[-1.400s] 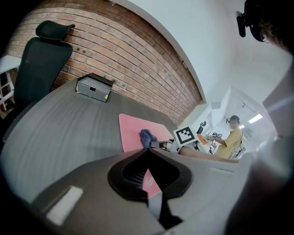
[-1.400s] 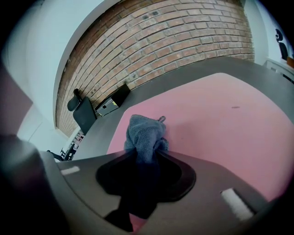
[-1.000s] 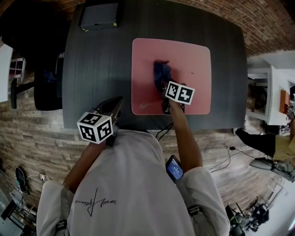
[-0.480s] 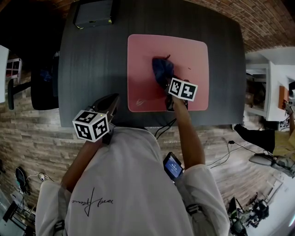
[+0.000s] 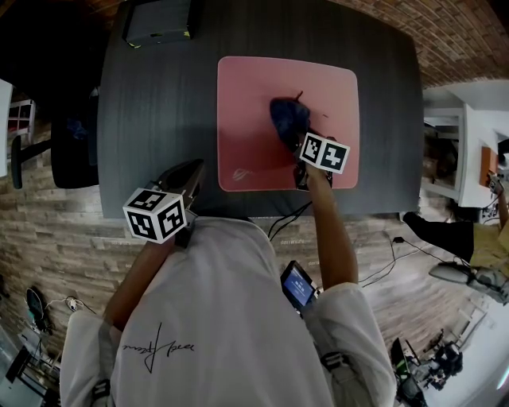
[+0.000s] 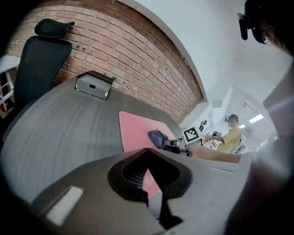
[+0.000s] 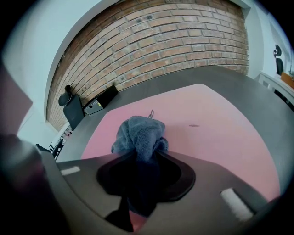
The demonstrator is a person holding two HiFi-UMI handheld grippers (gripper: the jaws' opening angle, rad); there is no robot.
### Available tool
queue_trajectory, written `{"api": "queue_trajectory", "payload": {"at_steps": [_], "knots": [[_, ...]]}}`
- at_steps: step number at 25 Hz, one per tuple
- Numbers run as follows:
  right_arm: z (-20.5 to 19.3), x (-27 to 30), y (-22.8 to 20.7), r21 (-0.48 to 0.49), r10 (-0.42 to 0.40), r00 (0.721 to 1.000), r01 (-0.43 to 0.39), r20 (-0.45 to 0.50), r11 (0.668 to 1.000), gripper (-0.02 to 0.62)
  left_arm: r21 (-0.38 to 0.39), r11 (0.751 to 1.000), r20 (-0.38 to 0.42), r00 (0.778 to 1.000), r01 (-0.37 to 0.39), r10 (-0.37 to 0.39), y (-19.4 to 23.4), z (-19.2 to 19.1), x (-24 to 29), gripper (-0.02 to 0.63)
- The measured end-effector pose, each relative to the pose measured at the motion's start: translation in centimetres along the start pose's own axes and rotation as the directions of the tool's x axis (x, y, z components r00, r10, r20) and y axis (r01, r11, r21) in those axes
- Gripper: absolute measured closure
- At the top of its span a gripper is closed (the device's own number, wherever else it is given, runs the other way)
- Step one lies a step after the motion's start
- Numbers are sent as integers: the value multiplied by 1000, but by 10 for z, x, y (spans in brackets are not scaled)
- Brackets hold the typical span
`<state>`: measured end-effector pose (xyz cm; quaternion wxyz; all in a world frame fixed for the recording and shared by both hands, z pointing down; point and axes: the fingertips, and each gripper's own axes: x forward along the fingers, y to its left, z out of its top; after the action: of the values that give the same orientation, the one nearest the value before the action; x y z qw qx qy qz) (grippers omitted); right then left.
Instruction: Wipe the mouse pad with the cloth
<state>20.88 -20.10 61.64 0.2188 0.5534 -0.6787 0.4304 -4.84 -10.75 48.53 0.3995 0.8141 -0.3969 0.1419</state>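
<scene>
The right gripper (image 5: 299, 137) is clenched on a blue terry cloth (image 5: 288, 117), whose bunched bulk spills forward from between the jaws and rests on the pink mouse pad (image 5: 246, 103). In the right gripper view the cloth (image 7: 138, 133) sits near the pad's middle, with bare pink surface (image 7: 220, 119) all around it. The left gripper (image 5: 191, 171) hangs over the near edge of the dark grey table (image 5: 151, 103), just left of the pad, its jaws closed together on nothing (image 6: 147, 153). A black box (image 5: 157, 21) stands at the table's far left corner, and a black office chair (image 6: 39, 64) is beside the table.
</scene>
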Motion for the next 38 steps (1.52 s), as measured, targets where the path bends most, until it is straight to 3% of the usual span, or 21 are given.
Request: {"api": "queue_trajectory", "payload": {"at_steps": [11, 38], "knots": [[5, -10, -36, 0, -63, 998, 63, 10, 998, 488, -7, 1000, -4, 1000, -10, 10, 7, 0, -1, 600], [32, -29, -114, 193, -270, 959, 250, 83, 949, 486, -41, 999, -1, 1000, -27, 27, 35, 4, -13, 600]]}}
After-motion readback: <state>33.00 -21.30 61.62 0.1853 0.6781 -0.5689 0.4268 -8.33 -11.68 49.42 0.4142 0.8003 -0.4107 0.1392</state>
